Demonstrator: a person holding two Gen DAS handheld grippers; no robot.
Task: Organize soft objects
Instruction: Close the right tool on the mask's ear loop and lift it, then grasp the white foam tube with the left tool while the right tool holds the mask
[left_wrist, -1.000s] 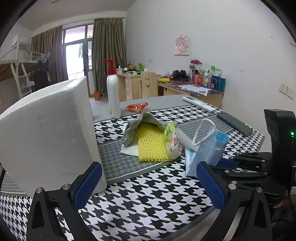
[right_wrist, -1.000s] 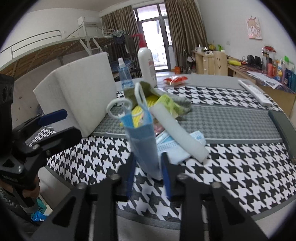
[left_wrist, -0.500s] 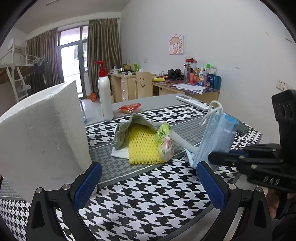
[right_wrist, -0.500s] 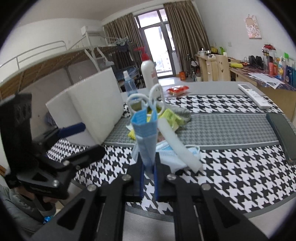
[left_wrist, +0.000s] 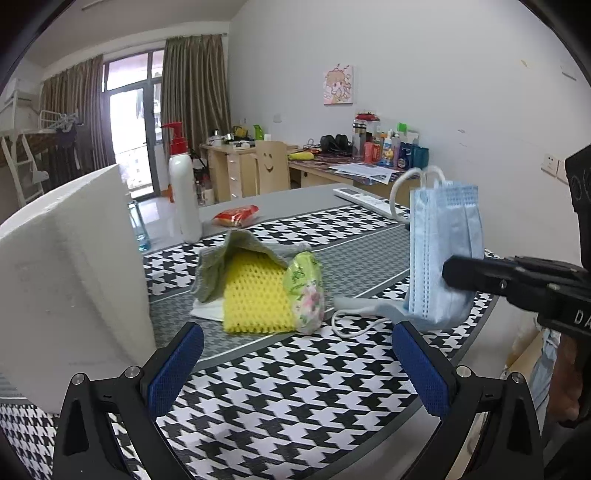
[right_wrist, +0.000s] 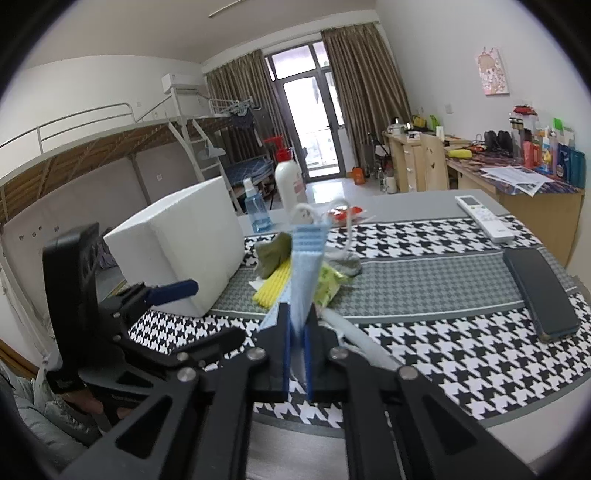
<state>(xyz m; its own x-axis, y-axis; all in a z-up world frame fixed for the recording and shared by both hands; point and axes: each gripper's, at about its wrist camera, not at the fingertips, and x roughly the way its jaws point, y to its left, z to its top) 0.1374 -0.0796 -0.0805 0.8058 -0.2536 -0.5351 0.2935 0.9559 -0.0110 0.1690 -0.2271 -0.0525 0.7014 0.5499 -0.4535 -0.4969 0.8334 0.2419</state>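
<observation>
My right gripper (right_wrist: 297, 326) is shut on a folded stack of blue face masks (right_wrist: 306, 266), held upright above the houndstooth table; in the left wrist view the masks (left_wrist: 443, 236) hang at the right with the right gripper (left_wrist: 456, 275) pinching them. Another mask (left_wrist: 373, 308) stays flat on the table beneath. A pile lies mid-table: yellow foam net (left_wrist: 255, 295), grey-green cloth (left_wrist: 221, 258), green floral packet (left_wrist: 306, 291). My left gripper (left_wrist: 297, 358) is open and holds nothing, low over the near table, beside a white foam block (left_wrist: 66, 277).
A white pump bottle (left_wrist: 183, 192), a red snack packet (left_wrist: 236, 216) and a white remote (left_wrist: 365, 201) stand farther back. A blue spray bottle (right_wrist: 256, 210) is behind the foam block. A dark flat case (right_wrist: 539, 291) lies at the right. The table's curved edge (left_wrist: 461, 354) is near.
The right gripper's jaws closed onto the blue masks and lifted them off the table. The left gripper shifted slightly and stayed open.
</observation>
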